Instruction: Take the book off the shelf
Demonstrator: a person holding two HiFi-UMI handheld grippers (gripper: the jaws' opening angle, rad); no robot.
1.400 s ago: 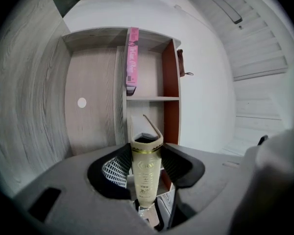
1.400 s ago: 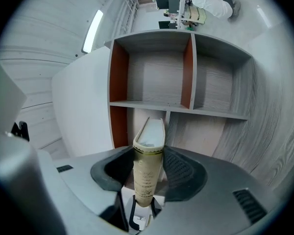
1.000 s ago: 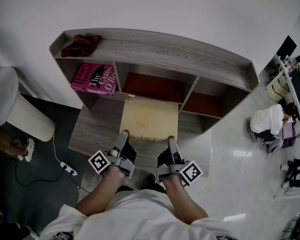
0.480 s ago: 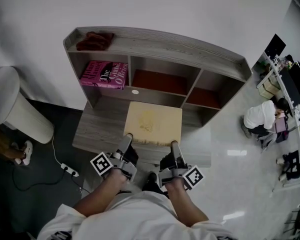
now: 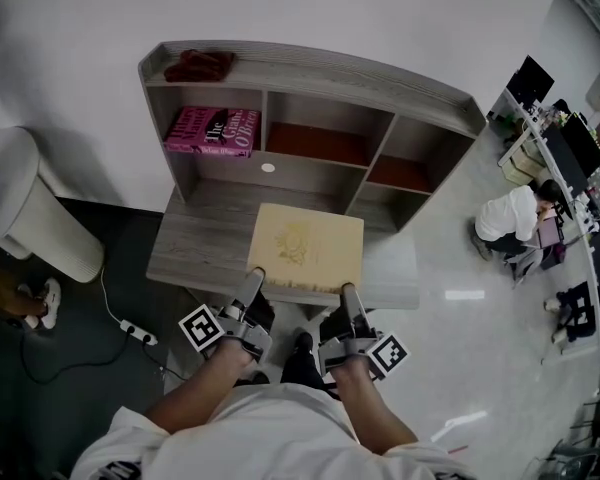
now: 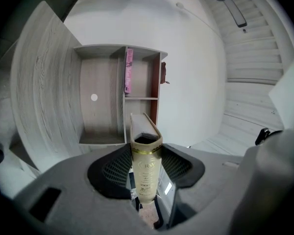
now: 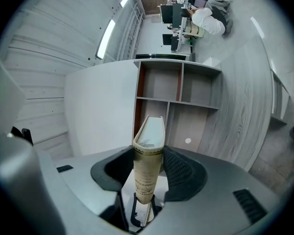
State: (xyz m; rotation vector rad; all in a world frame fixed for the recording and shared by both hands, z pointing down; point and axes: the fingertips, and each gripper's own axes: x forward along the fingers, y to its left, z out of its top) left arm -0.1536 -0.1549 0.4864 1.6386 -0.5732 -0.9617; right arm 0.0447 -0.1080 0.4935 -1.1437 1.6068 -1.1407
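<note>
A tan hardcover book (image 5: 305, 249) is held flat above the desk, clear of the grey shelf unit (image 5: 310, 118). My left gripper (image 5: 254, 282) is shut on its near left corner. My right gripper (image 5: 347, 294) is shut on its near right corner. In the left gripper view the book's spine (image 6: 146, 168) stands edge-on, pinched between the jaws. The right gripper view shows the same book (image 7: 148, 160) gripped edge-on, its far end pointing at the shelf. A pink book (image 5: 212, 131) lies flat in the shelf's left compartment.
A dark red cloth (image 5: 200, 65) lies on the shelf's top left. The grey desk (image 5: 195, 243) stands under the shelf unit. A white stool or bin (image 5: 25, 203) stands at the left, a power strip (image 5: 132, 331) on the floor. A seated person (image 5: 505, 218) and desks are at the right.
The tan book has come back toward me and away from the shelf's middle compartment. Both grippers kept their hold on it. The view has shifted, so the shelf looks farther off.
</note>
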